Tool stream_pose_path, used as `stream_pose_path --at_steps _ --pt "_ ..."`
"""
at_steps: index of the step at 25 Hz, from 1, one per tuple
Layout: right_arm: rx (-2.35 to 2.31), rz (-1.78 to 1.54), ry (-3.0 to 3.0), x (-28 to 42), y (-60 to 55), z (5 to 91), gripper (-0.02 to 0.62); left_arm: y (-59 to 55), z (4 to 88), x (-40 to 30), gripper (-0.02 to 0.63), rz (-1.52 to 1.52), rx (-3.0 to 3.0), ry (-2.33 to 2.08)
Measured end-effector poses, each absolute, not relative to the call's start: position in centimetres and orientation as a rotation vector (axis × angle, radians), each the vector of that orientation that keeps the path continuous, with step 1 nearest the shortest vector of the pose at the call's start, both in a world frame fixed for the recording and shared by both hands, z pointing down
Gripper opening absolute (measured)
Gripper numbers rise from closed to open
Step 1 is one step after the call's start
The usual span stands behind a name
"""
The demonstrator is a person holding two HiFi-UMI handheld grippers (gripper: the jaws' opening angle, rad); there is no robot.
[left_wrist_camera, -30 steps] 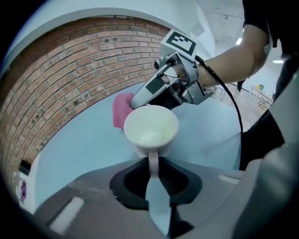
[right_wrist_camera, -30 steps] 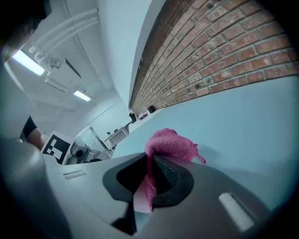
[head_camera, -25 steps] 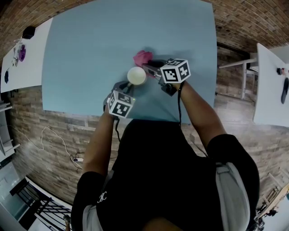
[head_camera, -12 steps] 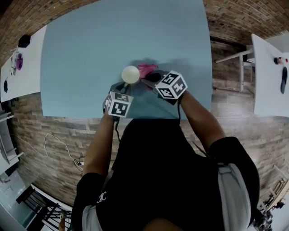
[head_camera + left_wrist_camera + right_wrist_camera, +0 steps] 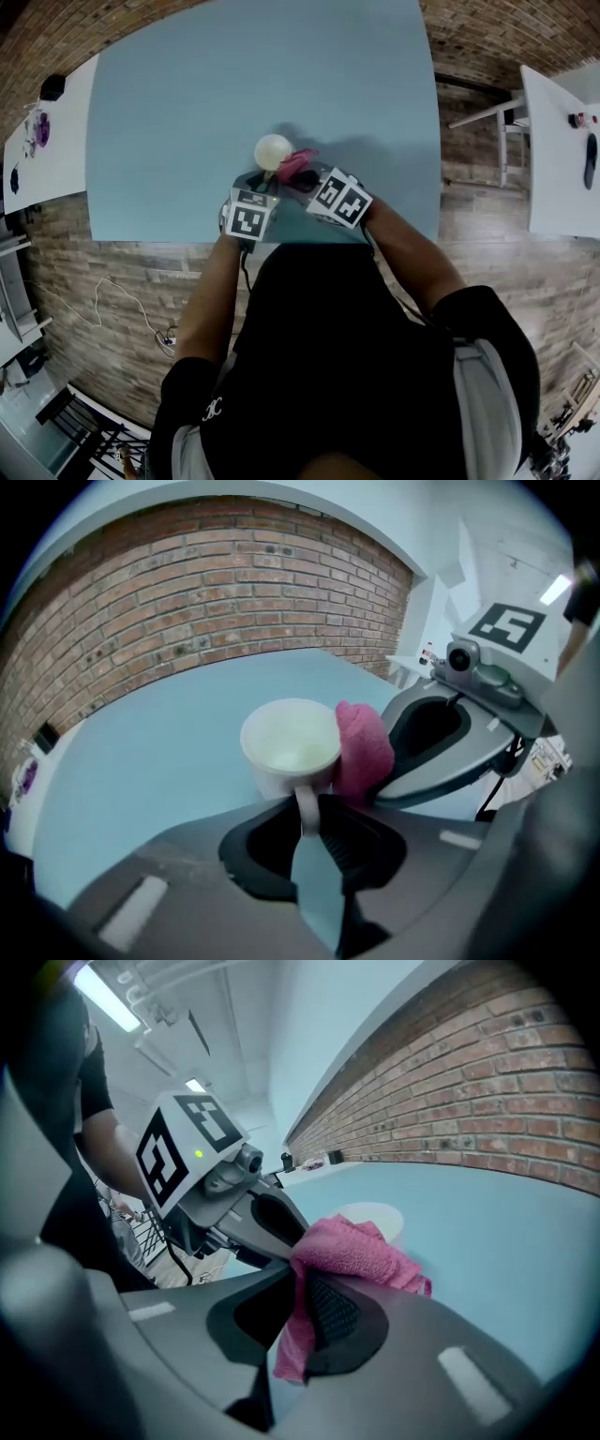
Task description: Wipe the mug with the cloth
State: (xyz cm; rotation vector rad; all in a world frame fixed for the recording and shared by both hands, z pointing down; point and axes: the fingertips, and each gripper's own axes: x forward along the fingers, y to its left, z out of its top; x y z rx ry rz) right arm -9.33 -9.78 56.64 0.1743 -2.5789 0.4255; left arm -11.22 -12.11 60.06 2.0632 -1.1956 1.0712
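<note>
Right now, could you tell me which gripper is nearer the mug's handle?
Left. The left gripper grips the mug handle; the right gripper holds the cloth beside the mug.

Forearms (image 5: 214, 286) reach forward side by side; the left gripper (image 5: 307, 819) clamps the mug (image 5: 286, 747) by its handle, the right gripper (image 5: 298, 1309) clamps the cloth (image 5: 354, 1252)

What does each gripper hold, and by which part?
The left gripper holds the mug by its handle; right gripper holds the pink cloth by a bunched fold.

Long light-blue tabletop (image 5: 187, 103): open run left, right and far side. Obstacles bunched at near edge only: round white ceramic mug (image 5: 273, 150), pink terry cloth (image 5: 296, 163) against its right side.
</note>
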Motion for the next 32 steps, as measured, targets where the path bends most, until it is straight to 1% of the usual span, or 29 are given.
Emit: stream_pose_path --at_steps 5,6,7,8,10,11,13,14,16,20,25,32 --pt "0.279 0.458 -2.588 -7.9 -11.2 56.7 0.043 -11.3 60.0 -8.6 0.089 1.028 2.095 -1.110" --pt "0.315 0.460 -2.589 -7.4 -11.8 56.7 0.043 -11.1 60.1 -7.7 0.082 1.038 2.125 -1.090" --pt "0.356 0.464 -2.590 -7.0 -12.6 56.7 0.043 -11.0 60.2 -6.7 0.061 1.046 2.159 -1.069" --pt "0.396 0.473 -2.591 -6.6 -13.4 56.8 0.043 -10.7 60.3 -5.8 0.083 1.049 2.192 -1.047" --pt "0.458 0.510 -2.592 -6.0 -14.8 56.8 0.043 -9.9 60.3 -4.4 0.196 1.042 2.235 -1.006" --pt "0.476 0.532 -2.591 -5.8 -15.3 56.9 0.043 -9.6 60.1 -4.2 0.224 1.026 2.248 -1.002" --pt "0.493 0.565 -2.587 -5.6 -15.9 57.2 0.043 -9.2 59.4 -4.8 0.247 0.981 2.253 -1.048" --pt "0.492 0.575 -2.583 -5.7 -16.1 57.4 0.043 -9.1 59.2 -5.8 0.258 0.964 2.241 -1.089" --pt "0.483 0.589 -2.577 -5.8 -16.2 57.8 0.043 -9.2 59.5 -8.3 0.258 0.959 2.198 -1.170" --pt "0.465 0.636 -2.582 -6.2 -16.1 58.1 0.043 -11.4 59.2 -12.2 0.298 0.967 2.214 -1.287" --pt "0.457 0.648 -2.573 -6.3 -16.0 58.2 0.043 -13.9 58.5 -11.9 0.353 0.953 2.363 -1.210" --pt "0.424 0.653 -2.555 -6.8 -15.8 58.1 0.043 -15.4 58.4 -11.6 0.380 0.916 2.478 -1.131"
